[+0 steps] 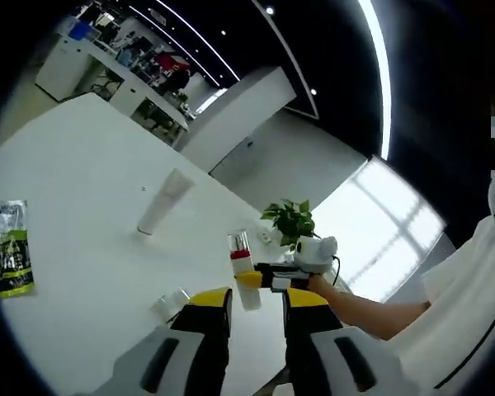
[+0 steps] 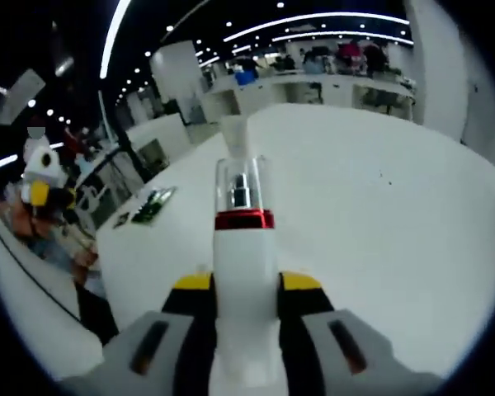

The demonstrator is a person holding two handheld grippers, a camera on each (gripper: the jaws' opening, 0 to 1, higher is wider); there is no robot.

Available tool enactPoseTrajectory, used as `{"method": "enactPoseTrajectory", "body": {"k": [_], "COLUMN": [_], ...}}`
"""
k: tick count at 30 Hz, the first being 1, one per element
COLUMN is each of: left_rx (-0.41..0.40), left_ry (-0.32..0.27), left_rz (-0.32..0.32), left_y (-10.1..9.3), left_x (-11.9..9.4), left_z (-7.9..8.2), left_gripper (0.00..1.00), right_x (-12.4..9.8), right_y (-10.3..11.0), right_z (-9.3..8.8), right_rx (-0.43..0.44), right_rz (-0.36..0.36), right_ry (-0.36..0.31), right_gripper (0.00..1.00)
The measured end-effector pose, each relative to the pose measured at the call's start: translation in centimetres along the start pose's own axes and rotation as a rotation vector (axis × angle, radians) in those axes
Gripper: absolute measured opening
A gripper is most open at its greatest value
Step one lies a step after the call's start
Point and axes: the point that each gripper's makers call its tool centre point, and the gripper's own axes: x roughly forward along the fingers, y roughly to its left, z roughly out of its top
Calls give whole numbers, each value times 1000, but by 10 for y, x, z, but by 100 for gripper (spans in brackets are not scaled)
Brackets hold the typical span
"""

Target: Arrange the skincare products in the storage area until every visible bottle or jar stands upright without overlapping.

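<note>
A white pump bottle [image 2: 244, 247] with a red band and a clear cap sits between the jaws of my right gripper [image 2: 246, 285], which is shut on its body. In the left gripper view the same bottle [image 1: 242, 268] hangs just above the table, held by the right gripper [image 1: 264, 279] reaching in from the right. My left gripper [image 1: 257, 301] stands open just in front of it, holding nothing. A white tube [image 1: 163, 202] stands farther out on the table, and a small clear jar [image 1: 172, 304] lies near my left jaw. Behind the bottle's cap the tube [image 2: 233, 132] shows again.
The white table [image 1: 82, 157] has a green and black sachet [image 1: 8, 247] at its left edge, also seen as the sachet [image 2: 153, 206]. A potted plant [image 1: 290, 219] stands at the far edge. A person's forearm [image 1: 371, 309] comes in from the right.
</note>
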Motion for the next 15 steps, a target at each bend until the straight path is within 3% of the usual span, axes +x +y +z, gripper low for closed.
{"method": "enactPoseTrajectory", "body": {"k": [8,14,15], "left_rx": [44,65,71], "left_ry": [27,20,17], "left_rz": [-58,-87,-95], "left_y": [-9,-15,-15], "left_x": [26,32,33], "left_z": [11,15,16], "left_gripper": [31,40,41], "right_x": [-12,-11,-11], "right_y": [59,85,107], "right_z": [36,45,52], "right_rx": [42,56,104], "right_rz": [134,203,298], "right_ry": [-151,-180,-213], "right_gripper": [26,26,26]}}
